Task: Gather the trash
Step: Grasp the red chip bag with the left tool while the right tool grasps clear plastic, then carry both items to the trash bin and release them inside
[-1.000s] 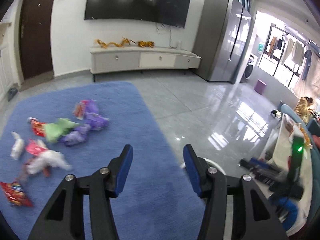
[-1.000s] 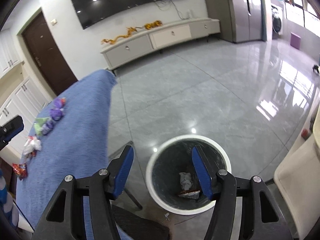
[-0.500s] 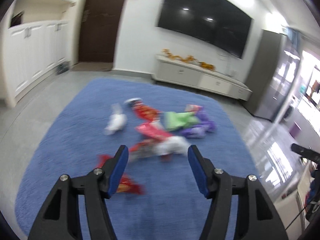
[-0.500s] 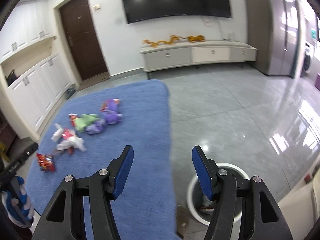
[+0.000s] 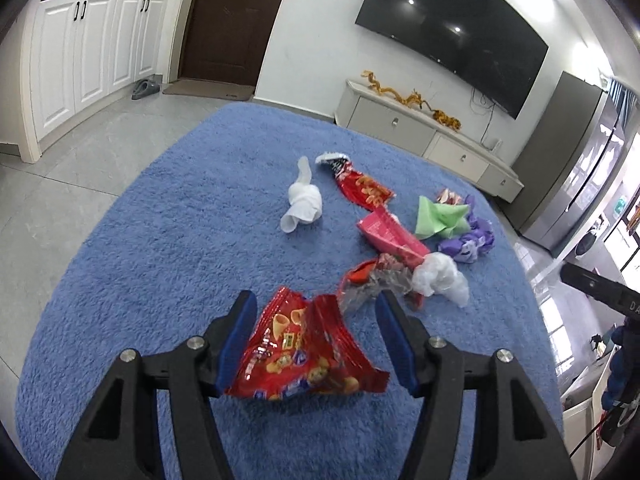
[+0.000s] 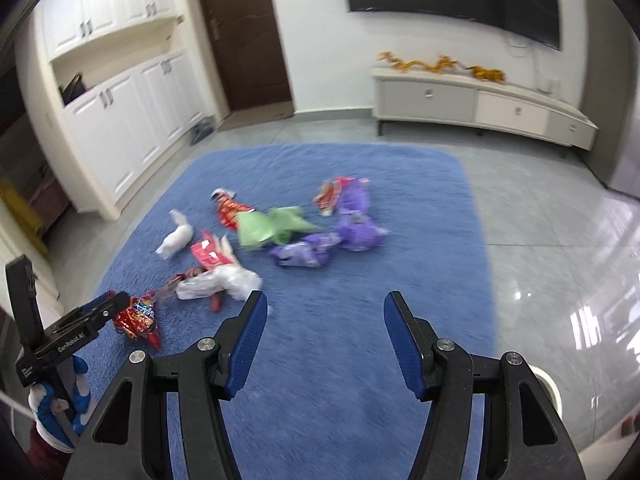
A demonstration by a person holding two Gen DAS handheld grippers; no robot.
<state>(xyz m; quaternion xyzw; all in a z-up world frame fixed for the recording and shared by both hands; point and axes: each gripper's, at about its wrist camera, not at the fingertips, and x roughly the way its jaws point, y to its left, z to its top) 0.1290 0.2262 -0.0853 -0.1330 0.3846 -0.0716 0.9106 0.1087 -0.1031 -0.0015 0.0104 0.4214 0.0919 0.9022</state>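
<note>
Trash lies scattered on a blue rug. My left gripper is open, its jaws on either side of a red snack bag on the rug. Beyond it lie a clear wrapper, a white plastic wad, a pink pack, a white tissue, a green wrapper and purple wrappers. My right gripper is open and empty over the rug, right of the pile. The left gripper at the red bag shows at the left of the right wrist view.
The white rim of a trash bin shows at the right edge of the right wrist view. White cabinets and a brown door stand to the left. A TV console lines the far wall. Grey tiled floor surrounds the rug.
Both grippers have swung left from the bin toward the trash pile. My left gripper has come down around the red snack bag. My right gripper now hangs over the rug.
</note>
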